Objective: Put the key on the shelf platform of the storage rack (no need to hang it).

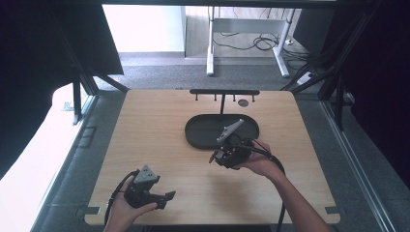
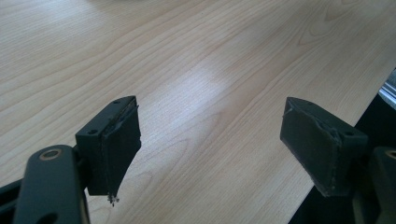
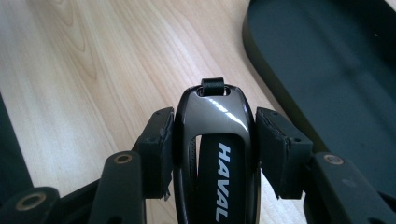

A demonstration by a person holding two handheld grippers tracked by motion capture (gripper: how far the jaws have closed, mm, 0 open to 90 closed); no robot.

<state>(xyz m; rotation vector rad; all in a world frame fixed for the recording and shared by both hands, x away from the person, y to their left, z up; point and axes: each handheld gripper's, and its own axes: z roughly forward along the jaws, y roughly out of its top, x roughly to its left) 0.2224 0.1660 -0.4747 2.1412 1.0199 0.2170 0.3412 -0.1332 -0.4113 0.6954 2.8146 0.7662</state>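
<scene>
Car key (image 3: 212, 154) clamped in right gripper (image 3: 214, 154) beside empty tray (image 3: 336, 79).

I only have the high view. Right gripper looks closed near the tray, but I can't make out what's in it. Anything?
Observer: Yes. The right gripper is shut on a glossy black car key; HAVAL is printed on it.
Operator: Key over the tray or over the table?
Observer: Its tip sits over bare table, with the dark tray just beside it.
Operator: Left gripper, holding anything?
Observer: No. The left gripper is open, with nothing between its pads and only wood grain beneath.
Operator: Any strap on the key?
Observer: A small black loop passes through the slot at its tip.
</scene>
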